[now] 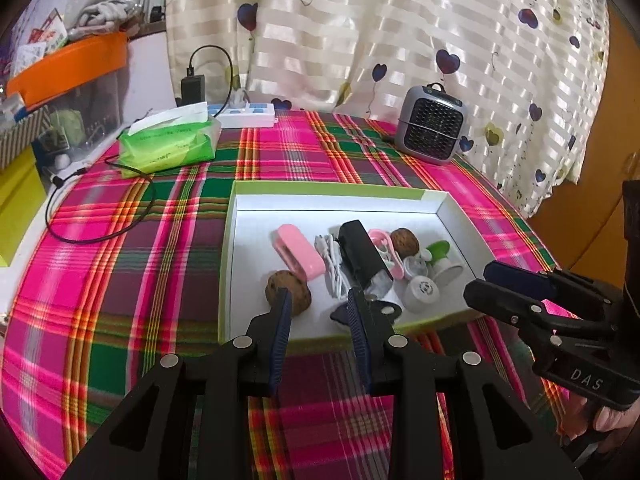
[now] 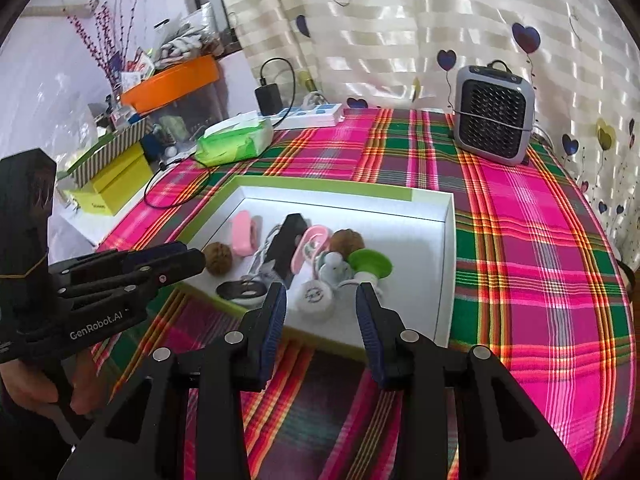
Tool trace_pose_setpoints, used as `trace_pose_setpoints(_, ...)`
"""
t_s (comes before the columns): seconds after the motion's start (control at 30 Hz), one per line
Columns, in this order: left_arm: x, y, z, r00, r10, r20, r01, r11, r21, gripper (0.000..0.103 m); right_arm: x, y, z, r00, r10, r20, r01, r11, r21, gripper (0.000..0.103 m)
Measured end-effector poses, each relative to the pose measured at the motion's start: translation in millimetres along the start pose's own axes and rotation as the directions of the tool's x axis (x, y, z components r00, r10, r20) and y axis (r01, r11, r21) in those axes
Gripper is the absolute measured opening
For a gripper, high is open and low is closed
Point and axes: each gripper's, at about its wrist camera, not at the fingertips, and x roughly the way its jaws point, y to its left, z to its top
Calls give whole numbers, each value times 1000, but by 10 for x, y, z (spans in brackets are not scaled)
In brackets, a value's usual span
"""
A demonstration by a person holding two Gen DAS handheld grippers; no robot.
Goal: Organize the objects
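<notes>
Your left gripper and right gripper both gape wide, holding nothing, at the box's near edge. Inside the box: two walnuts, one pink clip, perhaps two white caps.

White letters "DAS" stand on the right gripper body; "GenRobot.AI" is printed in white along the left gripper body.
</notes>
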Motion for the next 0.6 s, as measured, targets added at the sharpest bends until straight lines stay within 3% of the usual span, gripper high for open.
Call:
trace_pose_setpoints(0.13,-67,-59,-85,1000,0,6,0,1000,8,26,-58,126,-73,1000,-21,10,21,999,-26,38)
trace_pose_setpoints(0.27,-70,-133,-207,1000,-1,-11,2,1000,27,26,-66,215,-173,1000,-26,4,26,999,-36,49)
trace_pose_setpoints(0.6,67,-217,-412,997,31,-74,-27,998,51,26,71,187,-369,997,-53,-65,52,999,-3,49)
